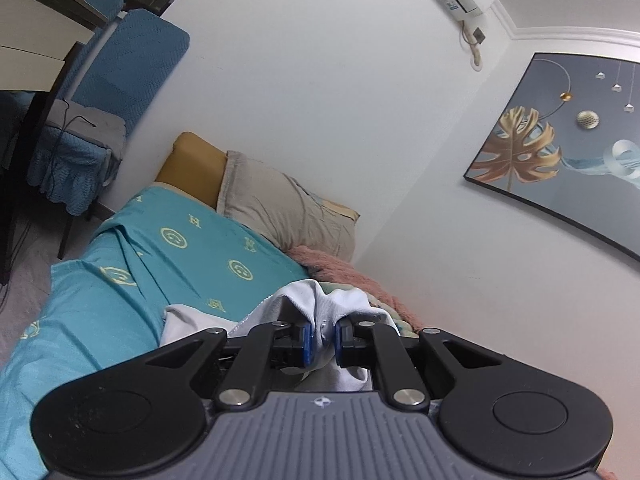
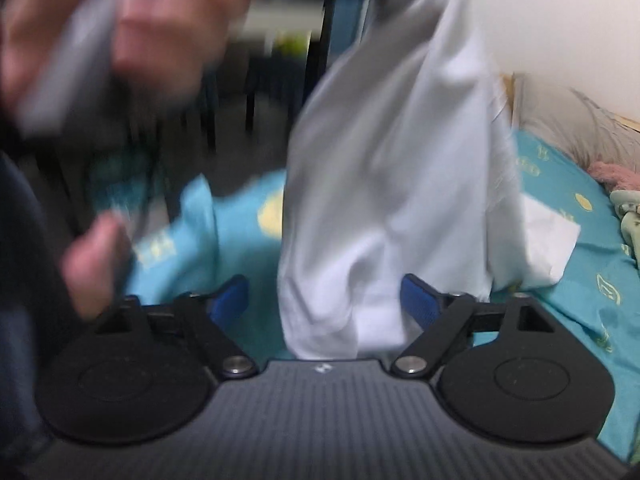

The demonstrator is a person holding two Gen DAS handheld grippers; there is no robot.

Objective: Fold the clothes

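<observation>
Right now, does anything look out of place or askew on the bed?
Yes. The teal bedsheet is rumpled, with a diagonal ridge across it. The white garment hangs bunched, pinched only by the left gripper; the right gripper stands open around its lower edge.

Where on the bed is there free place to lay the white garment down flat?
The teal bedsheet is bare between the bed's outer edge and the beige pillow. Crowded: the wall side, with the pink blanket, and near the white garment, where a white folded piece lies.
</observation>
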